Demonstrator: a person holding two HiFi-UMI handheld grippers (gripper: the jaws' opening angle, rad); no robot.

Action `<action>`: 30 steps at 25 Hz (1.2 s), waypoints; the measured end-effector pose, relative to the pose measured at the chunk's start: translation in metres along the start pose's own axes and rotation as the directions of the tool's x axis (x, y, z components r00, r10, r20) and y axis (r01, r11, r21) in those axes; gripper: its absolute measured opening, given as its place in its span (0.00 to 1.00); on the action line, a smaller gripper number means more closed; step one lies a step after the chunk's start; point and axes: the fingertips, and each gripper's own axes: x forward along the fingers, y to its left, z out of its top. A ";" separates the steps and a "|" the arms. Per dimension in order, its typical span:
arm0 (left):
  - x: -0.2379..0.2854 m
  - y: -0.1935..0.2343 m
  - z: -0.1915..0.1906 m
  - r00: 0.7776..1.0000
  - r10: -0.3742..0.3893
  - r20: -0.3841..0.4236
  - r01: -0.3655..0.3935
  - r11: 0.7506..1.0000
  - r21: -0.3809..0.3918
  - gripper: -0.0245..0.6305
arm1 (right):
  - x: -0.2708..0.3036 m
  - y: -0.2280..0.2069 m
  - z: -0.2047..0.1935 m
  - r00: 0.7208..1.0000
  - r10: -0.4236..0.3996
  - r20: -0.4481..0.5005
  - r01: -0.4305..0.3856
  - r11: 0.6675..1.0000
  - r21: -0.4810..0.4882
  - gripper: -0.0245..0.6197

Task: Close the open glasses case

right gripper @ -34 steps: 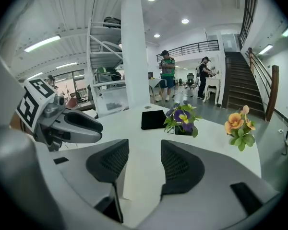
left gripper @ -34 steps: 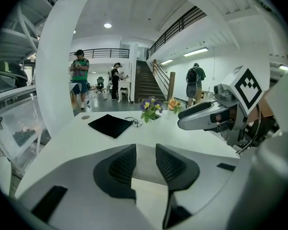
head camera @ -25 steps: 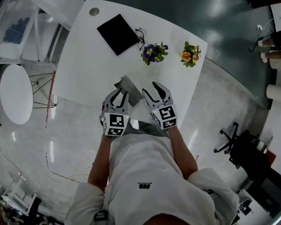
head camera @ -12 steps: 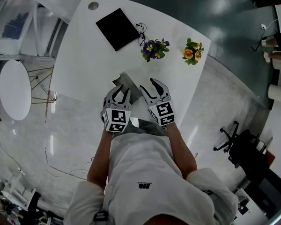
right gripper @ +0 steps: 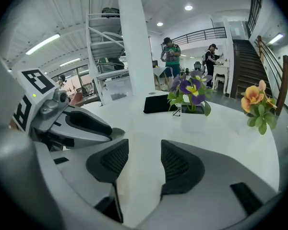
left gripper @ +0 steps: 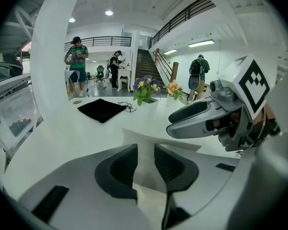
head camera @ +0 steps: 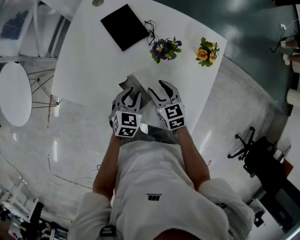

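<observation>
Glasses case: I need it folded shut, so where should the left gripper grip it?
Grip the glasses case by the near edge of its lid flap, coming from the person's side: it looks like a thin flat panel facing the left gripper, slim enough for its open jaws.

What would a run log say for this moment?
case: open | left tongs: open, at case | right tongs: open, empty

At the bottom centre the left gripper (left gripper: pixel 145 153) has its jaws a narrow gap apart, and the pale glasses case (left gripper: pixel 151 139) on the white table (left gripper: pixel 62 128) shows through the gap. The right gripper (left gripper: pixel 178 122) reaches in from the right edge. A black cloth (left gripper: pixel 102 109) lies left of centre
</observation>
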 end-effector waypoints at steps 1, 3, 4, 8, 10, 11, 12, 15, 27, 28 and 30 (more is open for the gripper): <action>0.002 -0.001 -0.001 1.000 -0.002 -0.003 0.002 1.000 0.000 0.22 | 0.001 0.000 -0.001 1.000 0.001 -0.005 -0.001 1.000 -0.001 0.37; 0.005 -0.002 -0.002 1.000 -0.006 -0.008 0.006 1.000 -0.002 0.22 | 0.004 -0.001 -0.003 1.000 0.002 -0.012 -0.002 1.000 -0.003 0.37; 0.006 -0.002 -0.003 1.000 -0.007 -0.010 0.007 1.000 -0.003 0.22 | 0.005 -0.001 -0.003 1.000 0.003 -0.014 -0.003 1.000 -0.003 0.37; 0.011 -0.003 -0.003 1.000 -0.013 -0.012 0.013 1.000 -0.009 0.22 | 0.009 0.000 -0.004 1.000 0.003 -0.018 -0.003 1.000 -0.001 0.37; 0.013 -0.004 -0.003 1.000 -0.016 -0.013 0.016 1.000 -0.010 0.22 | 0.010 -0.001 -0.005 1.000 0.002 -0.023 -0.002 1.000 0.000 0.37; 0.014 -0.004 -0.003 1.000 -0.018 -0.013 0.018 1.000 -0.011 0.22 | 0.010 -0.001 -0.006 1.000 0.002 -0.025 -0.002 1.000 0.000 0.37; 0.015 -0.005 -0.002 1.000 -0.020 -0.012 0.020 1.000 -0.011 0.22 | 0.011 -0.001 -0.006 1.000 0.002 -0.027 -0.002 1.000 0.000 0.37; 0.016 -0.005 0.000 1.000 -0.026 -0.007 0.026 1.000 -0.012 0.22 | 0.012 0.000 -0.006 1.000 0.005 -0.030 -0.005 1.000 -0.003 0.37; 0.013 -0.005 -0.001 0.999 -0.034 -0.002 0.034 0.999 -0.017 0.22 | 0.012 0.010 -0.005 0.999 0.009 -0.035 -0.009 1.000 -0.011 0.36; 0.013 -0.005 -0.002 0.999 -0.035 -0.002 0.034 0.999 -0.017 0.22 | 0.012 0.010 -0.006 0.999 0.007 -0.035 -0.008 1.000 -0.014 0.36; 0.012 -0.004 -0.003 0.999 -0.035 0.000 0.035 0.999 -0.017 0.22 | 0.012 0.011 -0.006 0.999 0.006 -0.035 -0.007 1.000 -0.015 0.36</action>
